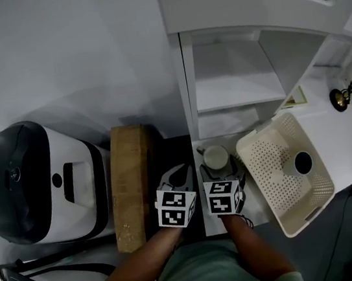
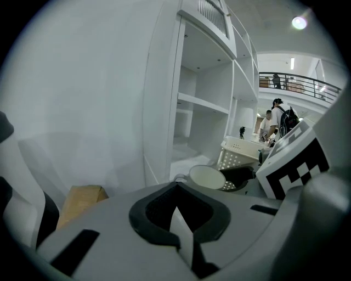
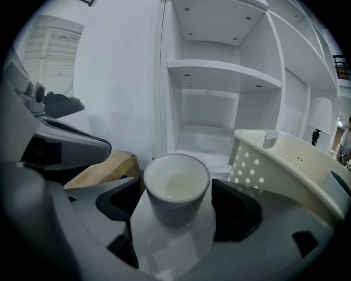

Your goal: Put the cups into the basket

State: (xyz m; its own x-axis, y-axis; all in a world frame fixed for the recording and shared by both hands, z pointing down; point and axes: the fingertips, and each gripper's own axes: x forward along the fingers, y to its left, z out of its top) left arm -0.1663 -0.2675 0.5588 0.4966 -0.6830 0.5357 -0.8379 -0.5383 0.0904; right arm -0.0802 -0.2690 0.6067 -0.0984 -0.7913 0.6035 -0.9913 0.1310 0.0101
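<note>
A white cup point(image 1: 216, 157) stands on the bottom board of the white shelf unit, just left of the perforated cream basket point(image 1: 260, 179). My right gripper point(image 1: 218, 167) is open around this cup point(image 3: 176, 186), with a gap between each dark pad and the cup wall. A second cup point(image 1: 303, 163), dark inside, stands in the basket point(image 3: 285, 159). My left gripper point(image 1: 181, 175) hovers beside the right one, left of the shelf's side wall, its jaws point(image 2: 176, 189) shut with nothing in them. From the left gripper view the white cup point(image 2: 207, 177) shows ahead to the right.
The shelf unit point(image 1: 232, 76) rises behind the cup with open compartments. A cardboard box point(image 1: 130, 183) lies left of my grippers, and a white and black appliance point(image 1: 32, 184) stands further left. A small dark object point(image 1: 339, 99) sits on the counter at the right. People point(image 2: 279, 118) stand far off.
</note>
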